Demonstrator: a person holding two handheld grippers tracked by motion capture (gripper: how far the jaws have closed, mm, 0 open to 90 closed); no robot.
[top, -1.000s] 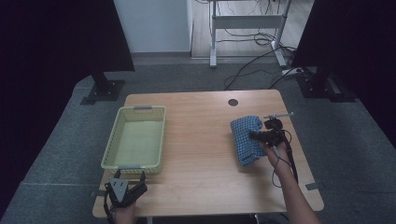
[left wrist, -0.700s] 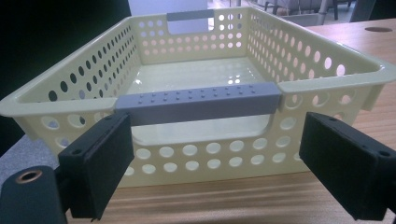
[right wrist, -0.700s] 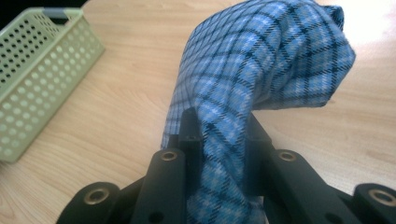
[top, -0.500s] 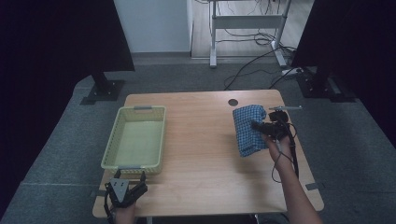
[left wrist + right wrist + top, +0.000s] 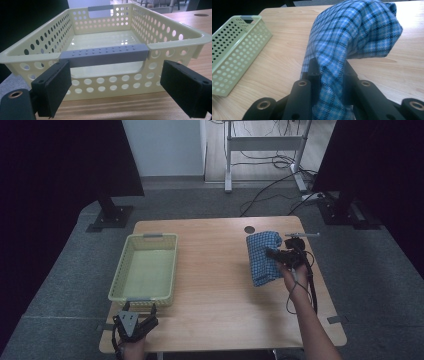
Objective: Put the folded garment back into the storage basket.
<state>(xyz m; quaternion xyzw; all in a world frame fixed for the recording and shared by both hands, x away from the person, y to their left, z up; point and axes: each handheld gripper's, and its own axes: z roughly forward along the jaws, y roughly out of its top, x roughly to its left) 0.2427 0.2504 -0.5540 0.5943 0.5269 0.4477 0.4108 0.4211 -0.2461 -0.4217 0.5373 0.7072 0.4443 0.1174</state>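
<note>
A blue checked cloth point(image 5: 262, 256) lies folded over on the right half of the table. My right gripper point(image 5: 274, 254) is shut on it, and the cloth point(image 5: 352, 42) rises bunched between the jaws in the right gripper view. A pale yellow perforated basket point(image 5: 121, 276) with grey handles sits empty on the left half. My left gripper point(image 5: 138, 316) hovers at the table's front left edge, just short of the basket's near handle point(image 5: 105, 54). Its jaws stand wide open with nothing between them.
The wooden table point(image 5: 215, 290) has a round cable hole point(image 5: 249, 229) near its far edge. A cable trails from the right gripper down along the forearm point(image 5: 307, 315). Dark screens on stands and floor cables lie beyond the table.
The right gripper has carried the cloth's near edge away from me, folding the cloth over itself into a taller bunch. The left gripper has stayed in place.
</note>
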